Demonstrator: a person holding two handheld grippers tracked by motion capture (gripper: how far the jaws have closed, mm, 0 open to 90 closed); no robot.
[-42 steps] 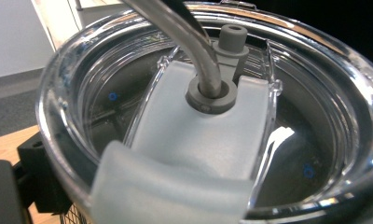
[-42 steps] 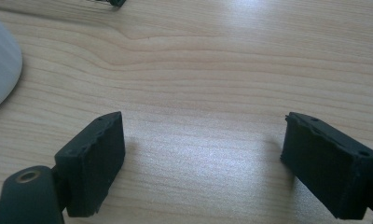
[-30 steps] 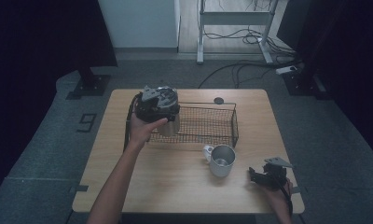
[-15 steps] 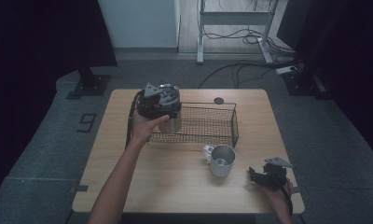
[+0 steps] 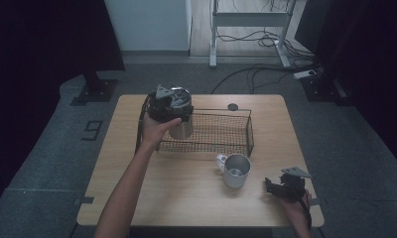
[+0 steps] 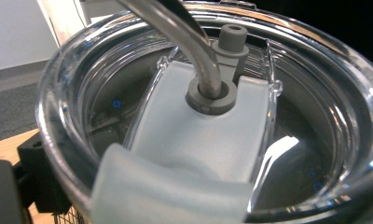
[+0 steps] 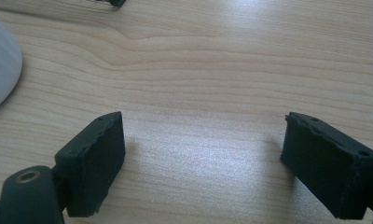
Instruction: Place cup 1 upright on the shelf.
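1. At the table's [image 5: 196,198] near right corner the right hand-held gripper [image 5: 285,187] rests low over the wood. In the right gripper view [image 7: 203,163] its two black jaws stand well apart with only bare table between them, so it holds nothing.
2. Just inward from it, near the middle of the near half of the table, a metal mug [image 5: 235,170] stands upright with its mouth up. It looks empty, and its white handle points toward the left. Its pale side curves in at the left edge of the right gripper view [image 7: 0,70].
3. Behind the mug a black wire basket [image 5: 238,130] runs across the middle of the table. Its right part shows nothing inside.
4. At the basket's left end the left hand-held gripper [image 5: 169,104] has hold of a steel tumbler [image 5: 180,130], upright at that end of the basket. Whether it stands on the mesh or hangs above it cannot be told.
5. The left gripper view looks down on the tumbler's clear lid [image 6: 315,154], with a frosted slider [image 6: 194,140] across it and a metal straw [image 6: 194,51] through a grey ring. The jaws are closed on the tumbler's top.
6. A small dark disc [image 5: 232,106] lies behind the basket, by the far edge.
7. Against the earlier frames the left hand and tumbler have barely shifted. The mug, the basket and the right hand-held gripper lie as they did.
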